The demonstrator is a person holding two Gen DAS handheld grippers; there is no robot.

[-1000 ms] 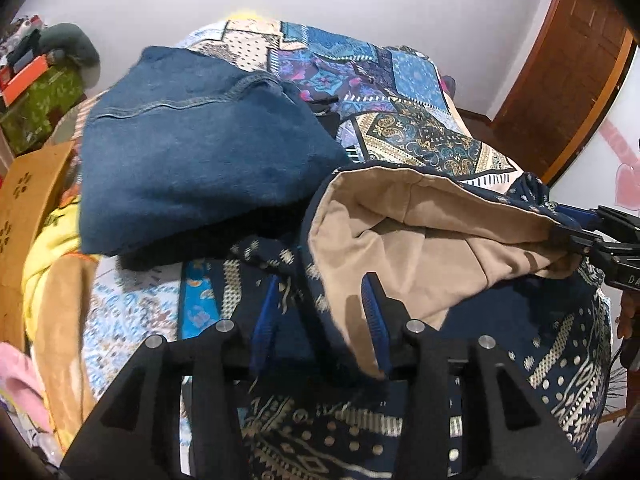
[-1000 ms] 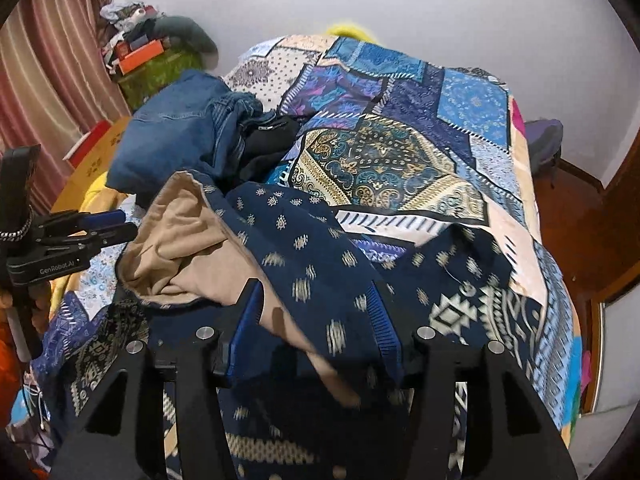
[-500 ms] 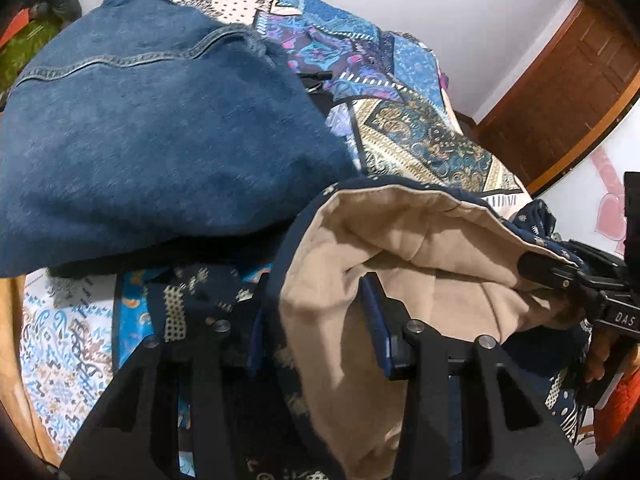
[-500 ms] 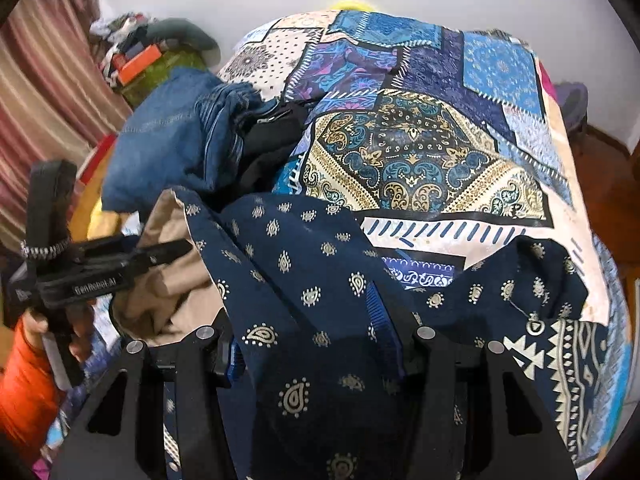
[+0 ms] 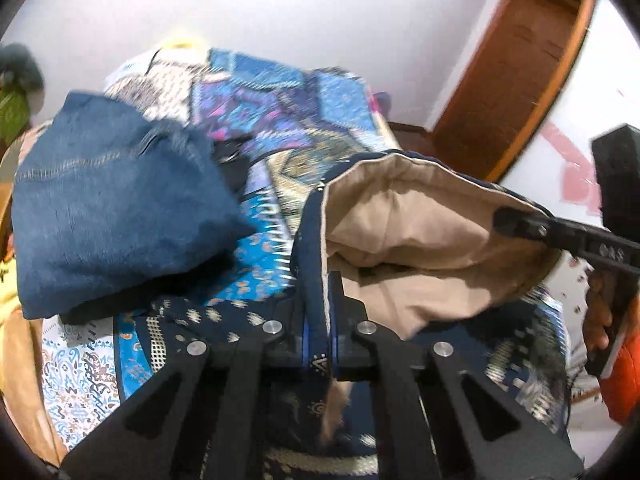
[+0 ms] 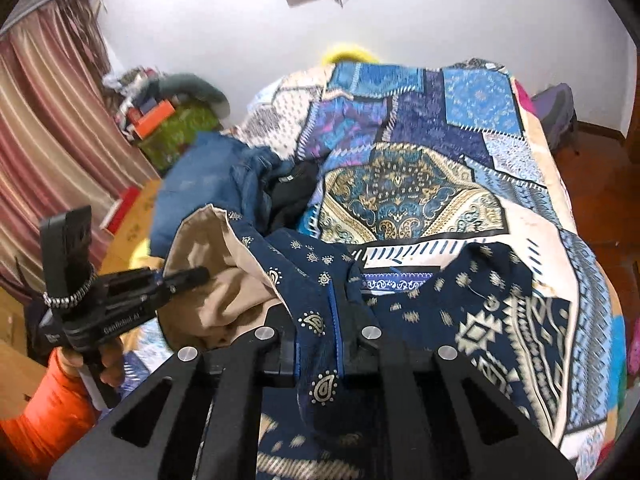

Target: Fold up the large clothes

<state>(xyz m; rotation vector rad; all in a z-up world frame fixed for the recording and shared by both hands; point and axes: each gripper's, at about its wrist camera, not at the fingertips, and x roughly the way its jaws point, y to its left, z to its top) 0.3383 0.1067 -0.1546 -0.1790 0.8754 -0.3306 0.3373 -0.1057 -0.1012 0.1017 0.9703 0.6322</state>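
Both your left gripper point(image 5: 318, 320) and right gripper point(image 6: 318, 334) are clamped on the navy garment's point(image 6: 460, 308) hem (tan lining showing); carry it evenly toward twelve o'clock on the bed point(image 6: 420, 184).

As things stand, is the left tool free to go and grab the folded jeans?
Probably not yet: the left tool is shut on the navy patterned garment's edge. The jeans lie uncovered beyond and left, so releasing first would open the way.

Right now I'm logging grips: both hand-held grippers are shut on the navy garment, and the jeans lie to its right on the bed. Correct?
Not quite. The jeans lie left of the navy garment, as the left wrist view shows. Both hand-held grippers, left and right, are shut on it.
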